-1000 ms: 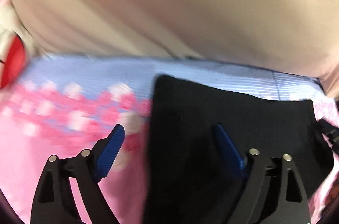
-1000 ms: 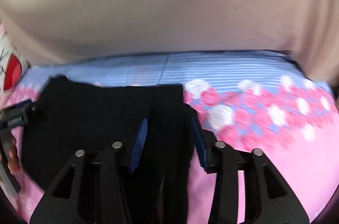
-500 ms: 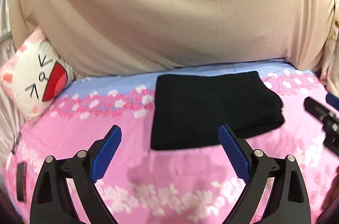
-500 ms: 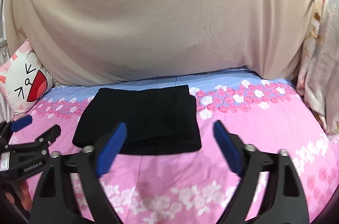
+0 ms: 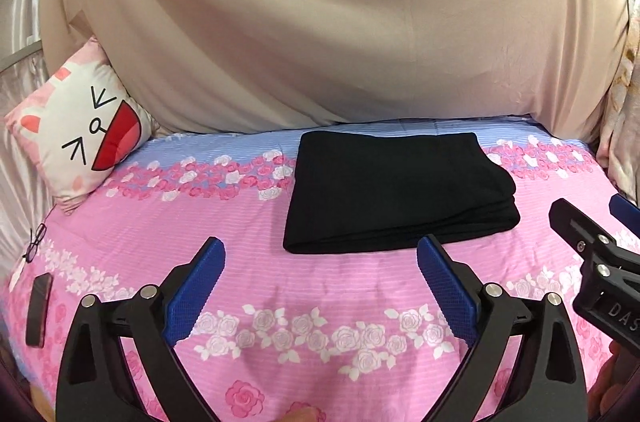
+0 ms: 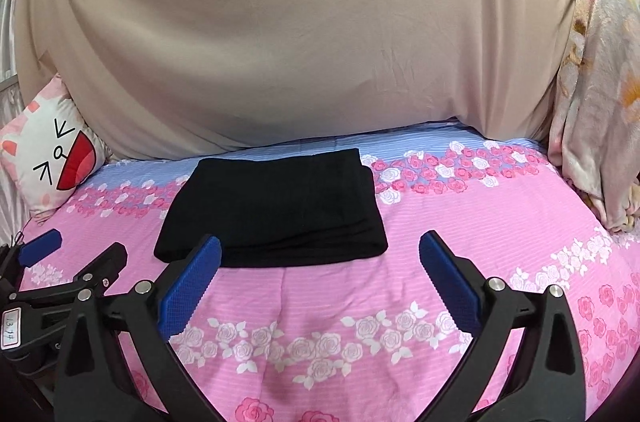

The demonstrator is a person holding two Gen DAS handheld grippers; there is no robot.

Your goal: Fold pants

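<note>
The black pants (image 5: 396, 190) lie folded into a flat rectangle on the pink rose-print bed sheet (image 5: 132, 222), towards its far edge. My left gripper (image 5: 320, 246) hovers in front of their near edge, its blue pads (image 5: 196, 286) spread wide and still opening, with nothing between them. In the right wrist view the pants (image 6: 276, 206) sit just beyond my right gripper (image 6: 320, 238), whose jaws are also opening and hold nothing. Each gripper shows at the edge of the other's view.
A cartoon-face pillow (image 5: 76, 138) leans at the back left. A dark phone (image 5: 38, 308) and glasses (image 5: 35, 242) lie on the sheet's left edge. A beige cloth (image 5: 320, 22) hangs behind the bed. A floral blanket (image 6: 596, 102) is bunched at the right.
Both grippers have let go of the pants, opened wide and drawn back and up from them. The folded pants now lie free on the sheet.
</note>
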